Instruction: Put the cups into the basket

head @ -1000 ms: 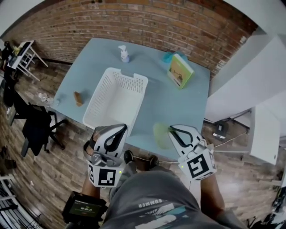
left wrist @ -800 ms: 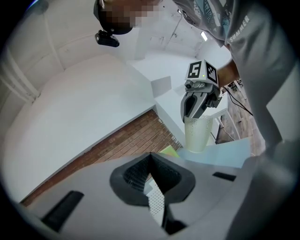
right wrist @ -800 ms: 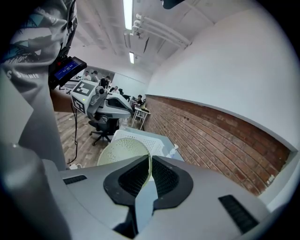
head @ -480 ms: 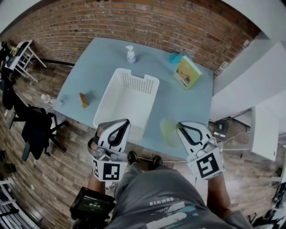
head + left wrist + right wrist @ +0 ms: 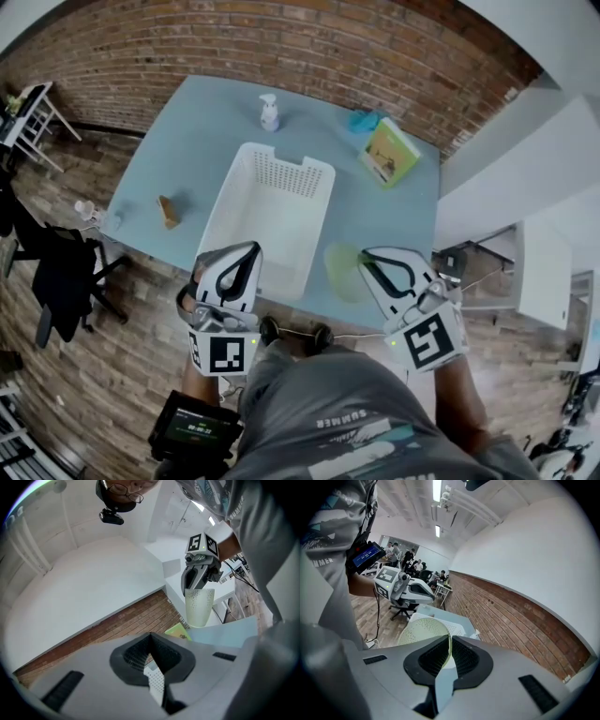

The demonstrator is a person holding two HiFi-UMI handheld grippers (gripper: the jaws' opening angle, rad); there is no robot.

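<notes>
Cup (image 5: 419, 630) rim pinched in right claw (image 5: 450, 638), shown by its view; left claw (image 5: 151, 637) closed.

Even indoor light; fisheye-warped, dark-vignetted edges

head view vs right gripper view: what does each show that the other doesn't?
Head view only: green book and a small brown item on the blue table. Right gripper view only: people in the room behind, ceiling lights, and the green cup pinched by its rim in the right gripper. Both: white basket, that cup, left gripper.
</notes>
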